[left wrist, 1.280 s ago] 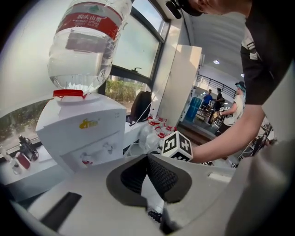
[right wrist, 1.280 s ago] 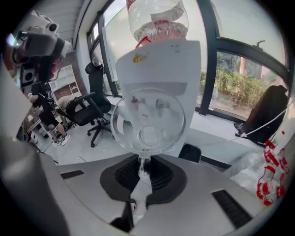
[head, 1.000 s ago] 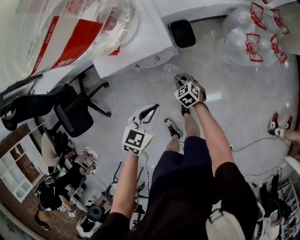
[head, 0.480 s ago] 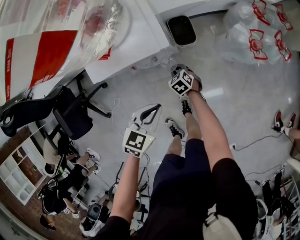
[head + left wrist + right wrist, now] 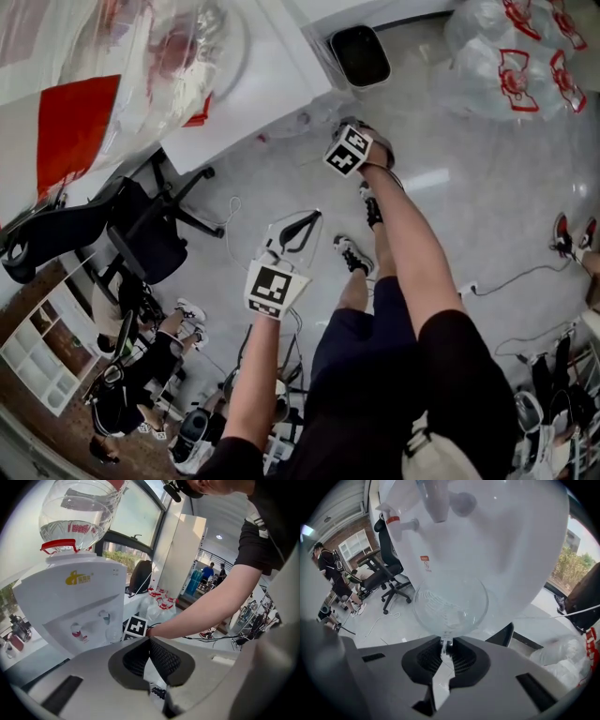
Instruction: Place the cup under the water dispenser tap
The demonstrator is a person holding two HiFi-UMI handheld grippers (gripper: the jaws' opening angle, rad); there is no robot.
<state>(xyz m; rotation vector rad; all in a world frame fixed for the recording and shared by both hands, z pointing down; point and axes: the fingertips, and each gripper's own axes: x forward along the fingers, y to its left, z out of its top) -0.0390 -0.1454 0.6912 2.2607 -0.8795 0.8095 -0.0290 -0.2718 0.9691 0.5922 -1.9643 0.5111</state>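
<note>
My right gripper (image 5: pixel 446 645) is shut on the near rim of a clear plastic cup (image 5: pixel 450 604). It holds the cup upright in front of the white water dispenser (image 5: pixel 487 536), below its taps: a red-tipped tap (image 5: pixel 401 523) at the left and a second tap (image 5: pixel 440 501) above the cup. In the left gripper view the cup (image 5: pixel 112 633) hangs just under the blue tap (image 5: pixel 104 617), beside the red tap (image 5: pixel 77 631). In the head view the right gripper (image 5: pixel 349 141) is close to the dispenser (image 5: pixel 272 75). My left gripper (image 5: pixel 150 641) is shut and empty, held back lower down (image 5: pixel 302 223).
A large water bottle (image 5: pixel 82 517) sits on top of the dispenser. A black bin (image 5: pixel 361 54) stands next to it. Several spare water bottles (image 5: pixel 506 56) lie on the floor to the right. An office chair (image 5: pixel 141 225) and seated people (image 5: pixel 141 361) are at the left.
My right gripper has carried the cup down and in towards the dispenser front. The left gripper has stayed nearly where it was.
</note>
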